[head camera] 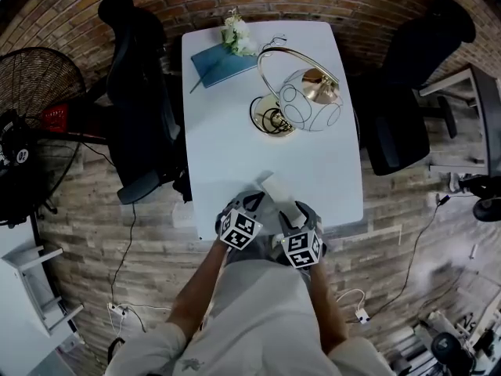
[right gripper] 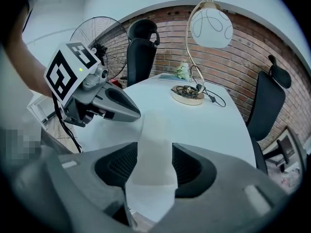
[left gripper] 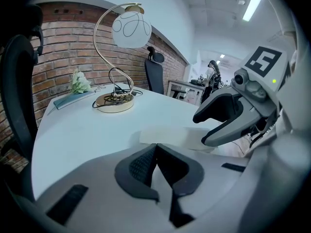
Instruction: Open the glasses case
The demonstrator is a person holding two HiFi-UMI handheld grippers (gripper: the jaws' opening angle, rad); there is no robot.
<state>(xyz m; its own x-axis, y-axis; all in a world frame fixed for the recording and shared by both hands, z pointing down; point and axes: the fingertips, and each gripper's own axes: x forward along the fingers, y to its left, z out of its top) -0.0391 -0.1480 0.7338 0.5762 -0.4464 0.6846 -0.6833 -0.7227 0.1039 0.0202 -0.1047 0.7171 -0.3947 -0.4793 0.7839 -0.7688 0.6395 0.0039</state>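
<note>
White glasses case (right gripper: pixel 155 130) at near table (head camera: pixel 235 131) edge, between parted jaws of right hand-held gripper (right gripper: pixel 154 147), left hand-held gripper (left gripper: pixel 156 145) closed, empty

On the white table (head camera: pixel 227 151) a gold lamp (head camera: pixel 301 92) stands near a teal book (head camera: pixel 221 63) and, seemingly, small white flowers (head camera: pixel 239 37).

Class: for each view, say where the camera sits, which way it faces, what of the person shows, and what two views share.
Head view: on the head, facing steeply down at the table; both forearms, left gripper, right gripper.
Left gripper view: behind its shut jaws, facing across to the lamp.
Right gripper view: behind its open jaws, facing the glasses case.
Shared: both gripper views show the lamp.
</note>
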